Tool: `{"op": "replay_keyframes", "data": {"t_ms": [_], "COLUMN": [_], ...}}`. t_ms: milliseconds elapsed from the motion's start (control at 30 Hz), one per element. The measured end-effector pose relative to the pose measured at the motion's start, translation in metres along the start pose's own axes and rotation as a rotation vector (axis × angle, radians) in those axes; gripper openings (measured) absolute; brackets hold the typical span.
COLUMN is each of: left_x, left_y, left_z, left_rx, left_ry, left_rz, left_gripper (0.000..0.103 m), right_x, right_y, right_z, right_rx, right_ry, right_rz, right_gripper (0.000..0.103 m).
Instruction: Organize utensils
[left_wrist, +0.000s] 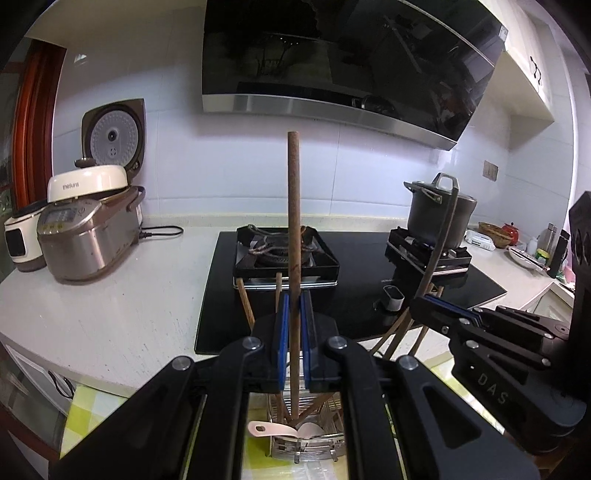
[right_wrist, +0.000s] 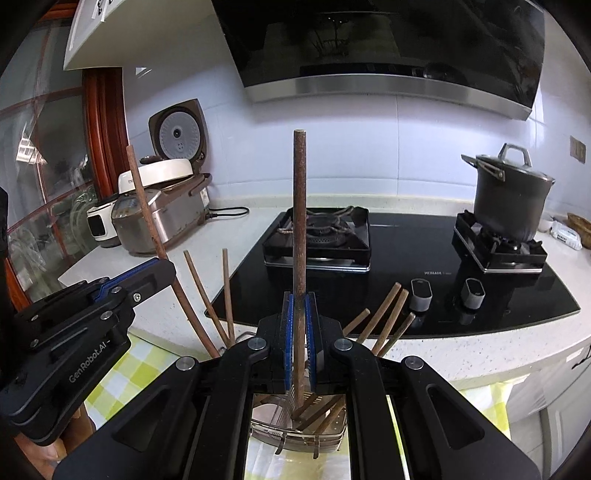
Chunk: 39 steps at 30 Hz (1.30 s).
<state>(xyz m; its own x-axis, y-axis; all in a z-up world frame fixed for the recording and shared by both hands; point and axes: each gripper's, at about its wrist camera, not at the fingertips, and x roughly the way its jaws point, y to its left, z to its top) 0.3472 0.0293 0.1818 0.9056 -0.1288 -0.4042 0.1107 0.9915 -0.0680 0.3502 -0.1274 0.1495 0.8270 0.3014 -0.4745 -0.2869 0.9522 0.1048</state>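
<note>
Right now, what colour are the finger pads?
Blue pads, clearest in the right wrist view.

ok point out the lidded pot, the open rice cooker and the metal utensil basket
lidded pot (right_wrist: 511, 201): right wrist view, on its dark side wall.
open rice cooker (left_wrist: 88, 240): left wrist view, on its steel body.
metal utensil basket (left_wrist: 306, 448): left wrist view, on its front wire wall.

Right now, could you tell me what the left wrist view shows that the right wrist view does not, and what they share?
Left wrist view only: a pink spoon lying in the metal utensil basket, and a red kettle far right on the counter.

Right wrist view only: both stove knobs and a glass cabinet door.

Both: each gripper, left and right, shut on an upright wooden chopstick over the basket, plus the rice cooker, lidded stockpot and range hood.
</note>
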Motion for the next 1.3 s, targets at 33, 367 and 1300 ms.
{"op": "replay_keyframes", "data": {"t_ms": [33,367,1300], "left_x": [0.004,0.035,-0.084], "left_y": [0.001,0.009,-0.005], "left_z": [-0.003,-0.033,-0.18], "left_rx": [-0.004,-0.022,-0.014], "left_ry": [0.005,0.096,0.055], "left_rz": [0.003,-0.007,0.08], "left_gripper": [0.006,0.01,0.098], "right_x": [0.001,0.018,-0.081], "right_y": [0.0,-0.008,-0.041], "right_z": [-0.002,-0.032,-0.175], "right_rx": [-0.001,0.018,0.083], "right_ry": [-0.001,0.037,-0.064], "right_rz": [-0.003,-0.01,-0.238], "right_gripper": [0.008,0.01,0.084]}}
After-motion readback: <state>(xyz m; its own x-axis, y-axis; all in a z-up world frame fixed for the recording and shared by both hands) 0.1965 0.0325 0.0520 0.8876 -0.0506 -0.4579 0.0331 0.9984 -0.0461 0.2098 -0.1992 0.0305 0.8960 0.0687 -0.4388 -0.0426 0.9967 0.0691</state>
